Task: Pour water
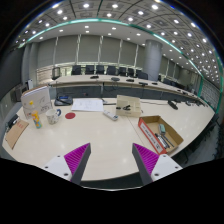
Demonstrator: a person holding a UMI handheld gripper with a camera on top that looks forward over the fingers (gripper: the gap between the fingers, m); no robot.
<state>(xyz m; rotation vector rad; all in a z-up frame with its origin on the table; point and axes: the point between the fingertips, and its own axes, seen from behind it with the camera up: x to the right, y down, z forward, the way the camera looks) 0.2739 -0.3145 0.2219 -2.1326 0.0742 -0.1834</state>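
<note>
On the far left of the long cream table (100,140), a small cluster is standing: a pale upright container (37,98), a yellowish small bottle (37,120) in front of it, and a white cup (54,116) with something red just beside it. These are most likely the things for pouring water, though they are too small to name with certainty. A flat brown board (15,133) is lying at the near left edge. Moving right, white papers (88,104) are resting mid-table, then a small open cardboard box (128,105), and nearer on the right a larger open box (160,134) with reddish contents. Dark office chairs (100,71) are lining the far side.

The gripper (111,160) is hovering over the near table, its fingers (75,158) spread wide and holding nothing, well apart from the left cluster. By the look of it, the task is not yet begun: reaching, grasping and pouring are all left.
</note>
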